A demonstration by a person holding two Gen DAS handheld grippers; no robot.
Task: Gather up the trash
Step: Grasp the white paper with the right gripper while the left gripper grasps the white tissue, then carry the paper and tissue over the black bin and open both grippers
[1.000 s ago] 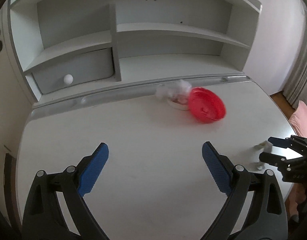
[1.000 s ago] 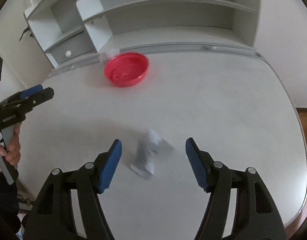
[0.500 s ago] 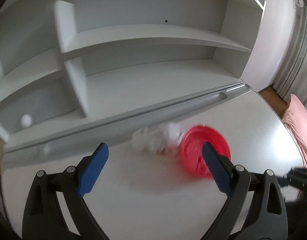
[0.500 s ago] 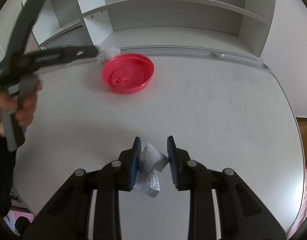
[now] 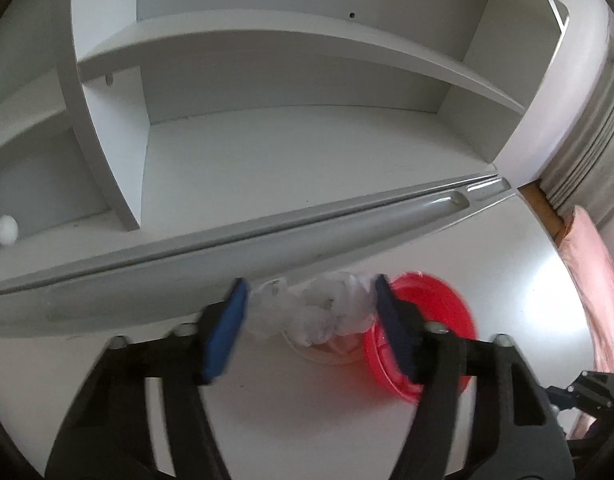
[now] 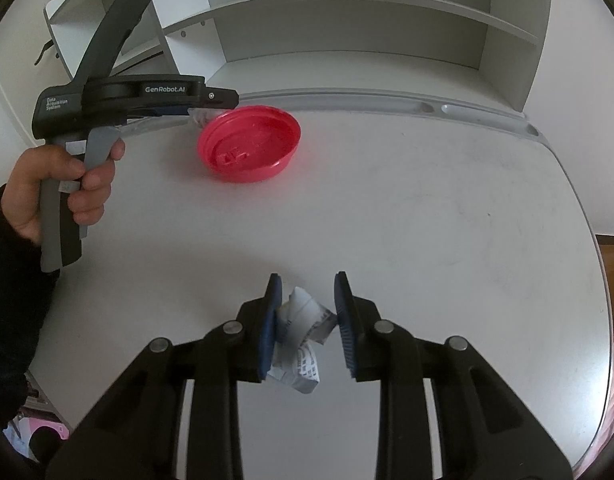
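Our left gripper (image 5: 309,312) brackets the crumpled white tissue (image 5: 319,310), jaws apart around it, not yet pinching. Our right gripper (image 6: 307,320) is clenched on the crumpled paper scrap (image 6: 303,332), though only the left pad clearly presses it. The red lid (image 5: 427,332) sits just right of our left gripper's right finger; squeezing could nudge it. We judge the scrap may slip, since most hangs below the pads.

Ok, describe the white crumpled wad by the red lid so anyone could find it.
On the white desk, look along the back edge below the shelf unit. Beside the red lid, on its left, sits the crumpled white wad, between the left gripper's fingers. It's puffy and unprinted, unlike the printed paper scrap.
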